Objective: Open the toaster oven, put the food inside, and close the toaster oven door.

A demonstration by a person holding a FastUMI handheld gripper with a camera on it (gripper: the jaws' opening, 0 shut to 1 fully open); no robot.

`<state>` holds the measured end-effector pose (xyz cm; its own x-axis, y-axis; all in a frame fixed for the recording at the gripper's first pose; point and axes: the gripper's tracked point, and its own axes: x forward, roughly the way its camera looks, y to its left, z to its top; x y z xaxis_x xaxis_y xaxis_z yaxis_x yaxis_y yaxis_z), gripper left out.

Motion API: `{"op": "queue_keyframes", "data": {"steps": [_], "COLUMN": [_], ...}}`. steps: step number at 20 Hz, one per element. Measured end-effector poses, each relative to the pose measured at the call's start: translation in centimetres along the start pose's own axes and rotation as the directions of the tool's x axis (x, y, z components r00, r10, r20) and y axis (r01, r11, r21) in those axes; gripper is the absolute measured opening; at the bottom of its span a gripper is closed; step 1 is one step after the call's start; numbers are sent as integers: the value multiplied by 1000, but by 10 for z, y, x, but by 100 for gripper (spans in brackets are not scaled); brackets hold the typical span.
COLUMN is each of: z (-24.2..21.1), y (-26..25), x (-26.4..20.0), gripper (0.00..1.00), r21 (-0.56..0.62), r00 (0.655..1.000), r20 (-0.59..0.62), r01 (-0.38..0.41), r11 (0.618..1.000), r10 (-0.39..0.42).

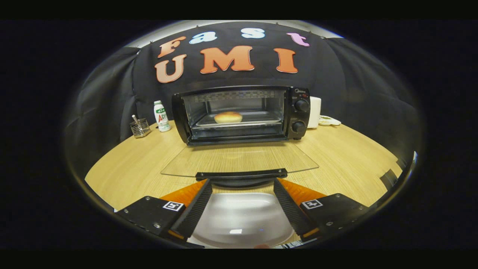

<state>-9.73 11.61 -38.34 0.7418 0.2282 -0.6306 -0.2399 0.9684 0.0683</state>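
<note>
The toaster oven (241, 114) stands at the back of the wooden worktop (127, 168) with its glass door (239, 158) folded flat down toward the gripper (242, 185). The bun (228, 117) already sits on the tray (242, 121) inside, so the loading looks done and closing is the step in hand. The jaws are spread wide and pinch nothing; they flank the door's dark handle (241, 174), which lies just ahead of their tips, and a white plate (242, 220) lies below between them. The next move likely calls for getting under the handle and swinging the door up until it shuts.
</note>
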Motion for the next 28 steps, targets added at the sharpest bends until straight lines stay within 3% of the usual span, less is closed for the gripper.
{"op": "queue_keyframes", "data": {"steps": [18, 28], "z": [12, 76], "y": [3, 7], "x": [13, 1], "gripper": [99, 99], "r21": [-32, -29], "r00": [1000, 993], "r20": [15, 116], "r01": [-2, -10], "r11": [999, 1000], "r10": [3, 13]}}
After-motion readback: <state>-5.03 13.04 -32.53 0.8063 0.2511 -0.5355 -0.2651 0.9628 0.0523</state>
